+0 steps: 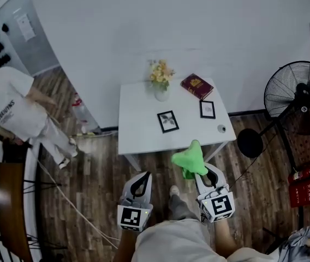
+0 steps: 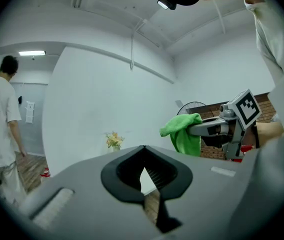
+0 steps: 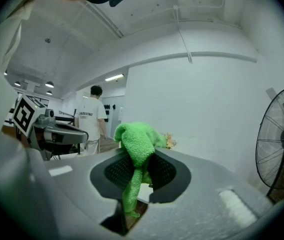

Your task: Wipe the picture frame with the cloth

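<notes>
Head view: we see the black-rimmed rectangular picture frame (image 1: 168, 121) lying flat on the white square table (image 1: 136, 138), its print too small to read. The left gripper (image 1: 140, 184) and right gripper (image 1: 212, 178) hover off the table's near edge, forearms cut off.
Left gripper view: jaws clenched on nothing.
Right gripper view: jaws pinch the fuzzy green cloth (image 3: 136, 145), whose folds hide the pads.

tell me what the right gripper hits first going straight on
Likely the flowers at the back of the table: the right gripper, with the green cloth in its jaws, points that way. Height is unclear.
</notes>
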`<state>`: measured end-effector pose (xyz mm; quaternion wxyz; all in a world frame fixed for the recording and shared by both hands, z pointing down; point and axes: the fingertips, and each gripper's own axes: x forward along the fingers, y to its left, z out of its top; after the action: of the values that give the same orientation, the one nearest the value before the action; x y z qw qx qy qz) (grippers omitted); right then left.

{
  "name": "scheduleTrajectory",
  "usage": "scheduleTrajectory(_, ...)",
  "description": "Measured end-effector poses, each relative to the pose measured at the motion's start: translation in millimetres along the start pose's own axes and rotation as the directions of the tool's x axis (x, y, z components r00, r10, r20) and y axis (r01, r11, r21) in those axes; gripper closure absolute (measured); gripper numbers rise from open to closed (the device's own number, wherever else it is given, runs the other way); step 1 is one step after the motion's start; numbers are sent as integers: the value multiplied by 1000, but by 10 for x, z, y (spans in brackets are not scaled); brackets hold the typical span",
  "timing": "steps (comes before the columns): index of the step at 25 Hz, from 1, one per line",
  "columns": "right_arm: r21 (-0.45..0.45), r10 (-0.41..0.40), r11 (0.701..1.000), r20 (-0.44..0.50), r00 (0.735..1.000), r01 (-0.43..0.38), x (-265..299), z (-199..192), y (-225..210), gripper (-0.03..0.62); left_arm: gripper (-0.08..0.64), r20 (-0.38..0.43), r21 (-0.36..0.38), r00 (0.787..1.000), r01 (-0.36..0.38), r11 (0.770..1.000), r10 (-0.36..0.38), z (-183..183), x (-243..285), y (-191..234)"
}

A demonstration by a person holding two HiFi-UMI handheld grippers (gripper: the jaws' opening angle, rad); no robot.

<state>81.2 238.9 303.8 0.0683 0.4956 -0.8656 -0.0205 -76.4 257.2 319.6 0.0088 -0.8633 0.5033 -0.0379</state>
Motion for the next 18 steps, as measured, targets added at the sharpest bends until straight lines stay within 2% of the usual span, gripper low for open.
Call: scheduleTrajectory(18,27,106,994,-39,994,-105,1361,-88,-994,532,540,-72,-7,996,-59,998,59,-57,1472,501)
